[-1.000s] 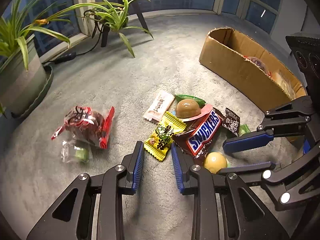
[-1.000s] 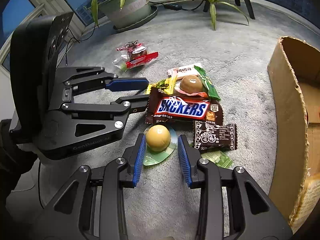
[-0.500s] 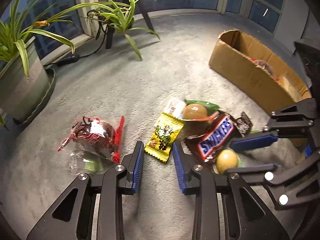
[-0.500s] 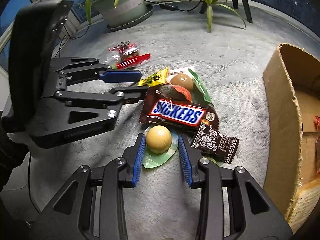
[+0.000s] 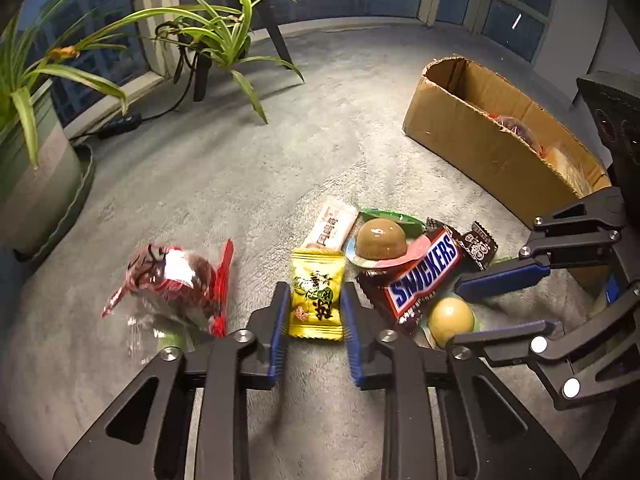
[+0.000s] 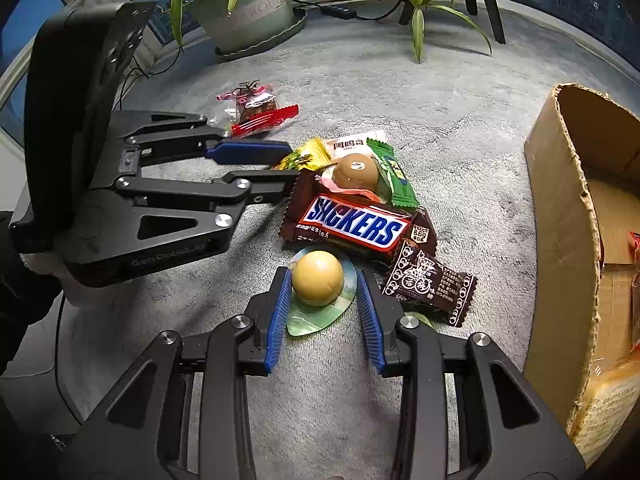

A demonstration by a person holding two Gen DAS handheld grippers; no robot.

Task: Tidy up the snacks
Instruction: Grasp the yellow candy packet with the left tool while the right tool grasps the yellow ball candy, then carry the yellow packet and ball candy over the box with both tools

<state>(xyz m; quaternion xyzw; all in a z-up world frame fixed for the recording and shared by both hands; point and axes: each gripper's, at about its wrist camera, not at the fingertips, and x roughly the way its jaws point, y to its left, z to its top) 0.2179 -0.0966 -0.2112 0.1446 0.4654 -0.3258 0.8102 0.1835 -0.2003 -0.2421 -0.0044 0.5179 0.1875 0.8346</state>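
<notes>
Snacks lie in a heap on grey carpet. My left gripper point(image 5: 314, 300) is open, its blue fingers either side of a yellow candy packet point(image 5: 316, 294), which also shows in the right wrist view point(image 6: 304, 154). My right gripper point(image 6: 322, 280) is open around a yellow jelly cup point(image 6: 317, 283) on a green lid, seen from the left too point(image 5: 450, 319). A Snickers bar point(image 6: 356, 226), a brown jelly cup point(image 6: 356, 171), a green packet point(image 6: 394, 172), a white packet point(image 6: 354, 145) and a dark brown sachet point(image 6: 428, 283) lie close by.
A cardboard box point(image 5: 480, 148) with snacks inside stands to the right. A red-wrapped snack point(image 5: 176, 278) and a clear wrapper lie to the left. Potted plants point(image 6: 240, 4) stand by the window.
My left gripper has moved forward and left, from beside the Snickers bar to straddling the yellow candy packet. My right gripper has stayed around the yellow jelly cup.
</notes>
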